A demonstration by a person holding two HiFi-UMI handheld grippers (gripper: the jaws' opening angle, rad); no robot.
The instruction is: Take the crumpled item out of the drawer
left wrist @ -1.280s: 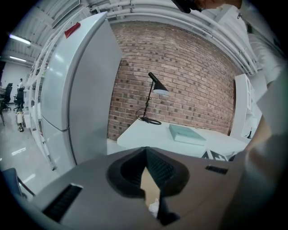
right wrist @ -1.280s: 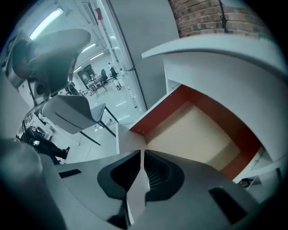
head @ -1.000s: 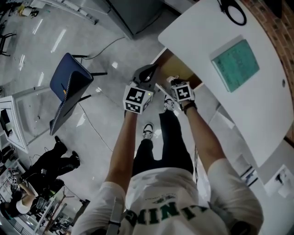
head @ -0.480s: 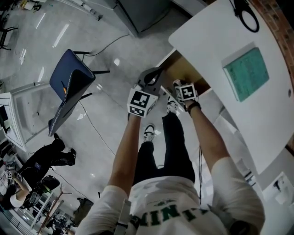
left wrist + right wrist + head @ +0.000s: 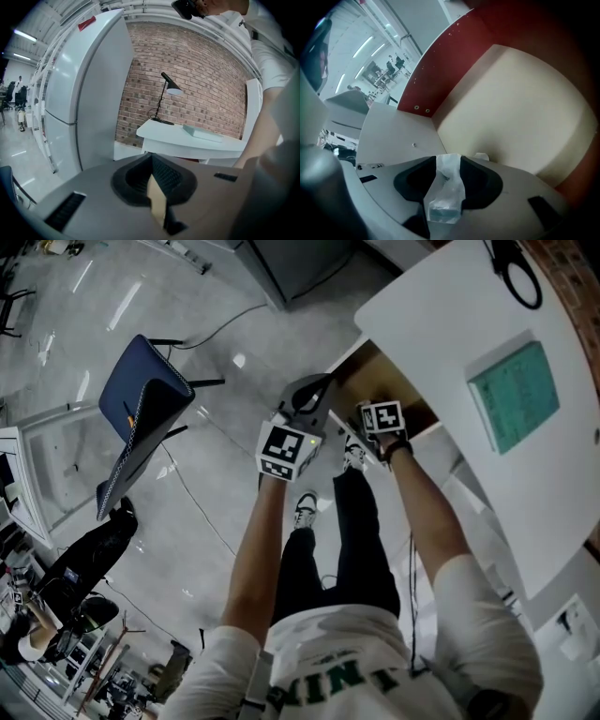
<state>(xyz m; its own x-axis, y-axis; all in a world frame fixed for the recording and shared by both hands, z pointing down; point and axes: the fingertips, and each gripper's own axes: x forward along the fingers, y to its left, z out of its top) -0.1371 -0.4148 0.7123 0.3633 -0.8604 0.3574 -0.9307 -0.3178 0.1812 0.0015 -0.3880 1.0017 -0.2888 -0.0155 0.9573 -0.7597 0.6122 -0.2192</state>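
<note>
The open drawer shows its pale wooden inside under the white desk. My right gripper reaches into it. In the right gripper view, the crumpled item, a wad of clear plastic, lies between the jaws of the right gripper, over the drawer's cream bottom and red side wall. The jaws are opening and stand parted around the plastic. My left gripper hangs just outside the drawer's front. Seen from its own camera, the left gripper has its jaws together and points at the room.
A teal book and a black lamp base sit on the desk. A blue chair stands on the grey floor to the left. A person in dark clothes is at far left. A white fridge stands beside the brick wall.
My right gripper has pushed a little farther into the drawer. The left gripper has stayed beside the drawer front.
</note>
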